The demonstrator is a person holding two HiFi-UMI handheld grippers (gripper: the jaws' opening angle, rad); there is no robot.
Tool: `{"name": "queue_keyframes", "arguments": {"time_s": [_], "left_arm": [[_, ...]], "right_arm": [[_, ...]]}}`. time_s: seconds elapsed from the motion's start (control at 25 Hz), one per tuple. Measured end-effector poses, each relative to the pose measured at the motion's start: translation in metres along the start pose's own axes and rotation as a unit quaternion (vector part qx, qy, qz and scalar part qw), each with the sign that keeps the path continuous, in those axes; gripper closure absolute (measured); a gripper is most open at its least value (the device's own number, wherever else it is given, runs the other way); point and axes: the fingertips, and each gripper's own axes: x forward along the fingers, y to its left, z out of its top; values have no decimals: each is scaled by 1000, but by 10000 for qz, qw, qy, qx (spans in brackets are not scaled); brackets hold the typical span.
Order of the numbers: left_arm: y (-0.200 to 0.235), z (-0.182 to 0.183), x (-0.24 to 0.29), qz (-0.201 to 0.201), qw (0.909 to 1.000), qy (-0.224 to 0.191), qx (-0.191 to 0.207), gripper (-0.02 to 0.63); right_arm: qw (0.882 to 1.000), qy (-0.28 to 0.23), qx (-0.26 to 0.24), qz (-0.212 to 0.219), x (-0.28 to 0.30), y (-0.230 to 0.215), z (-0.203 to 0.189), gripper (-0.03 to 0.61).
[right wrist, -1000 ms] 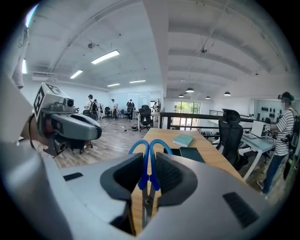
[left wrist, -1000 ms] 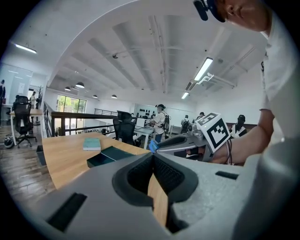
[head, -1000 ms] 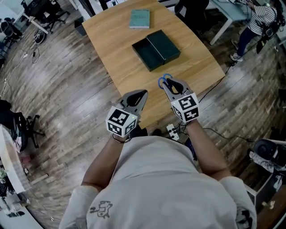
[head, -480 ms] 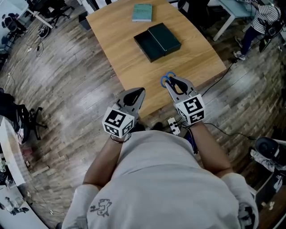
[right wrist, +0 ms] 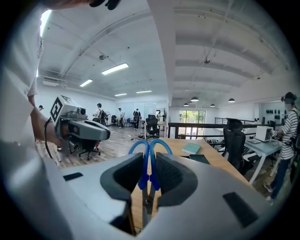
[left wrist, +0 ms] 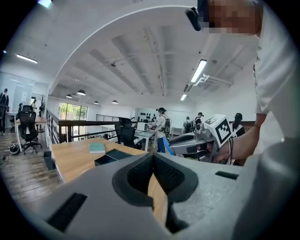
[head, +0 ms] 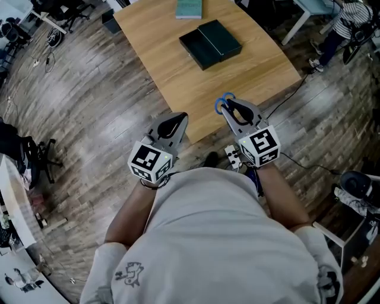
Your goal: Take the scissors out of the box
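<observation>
My right gripper [head: 230, 107] is shut on the scissors [head: 222, 104], held at the table's [head: 178, 77] near edge. In the right gripper view the blue handle loops of the scissors [right wrist: 146, 164] stick out past the right gripper's [right wrist: 149, 159] pads. The dark green box [head: 203, 50] lies open on the table farther away, its lid beside it. The box shows small in both gripper views [left wrist: 112, 156] [right wrist: 200, 159]. Left of the right one, my left gripper [head: 179, 117] hangs over the floor, shut and empty [left wrist: 153, 157].
A teal book [head: 189, 8] lies at the table's far end. A white power strip [head: 233, 155] and a cable lie on the wooden floor below the table edge. A person [head: 344, 21] stands by another desk at the upper right. Office chairs stand at the left.
Both grippers have drawn back from the table toward my body and risen a little. The scissors came along in the right gripper; the box now lies farther from them.
</observation>
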Motion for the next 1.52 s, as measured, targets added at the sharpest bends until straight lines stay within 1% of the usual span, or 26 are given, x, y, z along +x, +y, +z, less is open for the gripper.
{"name": "queue_keyframes", "arguments": {"time_s": [0.24,0.52,0.8,1.08,1.2,1.36,1.52], "left_arm": [[2,-5,-41,-109,9999,7,56,609],[9,-14,-102,-221,9997,-30,93,609],[16,-27,-157,-299,9995,-87,110,609],[18,-37,-196,-445,9988,-118,143,609],[25,-40,-213,-397,9990,-164,121,609],[26,-43,-227,-423,9989,-159,153,609],[26,-45,-240,-437,9988,-139,188,607]], "right_arm": [[9998,-27,141,-144,-10,32,0,485],[9994,-110,148,-279,-14,92,9,485],[9991,-173,30,-398,-18,149,17,485],[9979,-226,-9,-608,-30,188,21,486],[9976,-221,-32,-663,-37,205,18,486],[9968,-208,105,-767,-51,219,10,486],[9966,-201,160,-777,-61,233,8,486]]}}
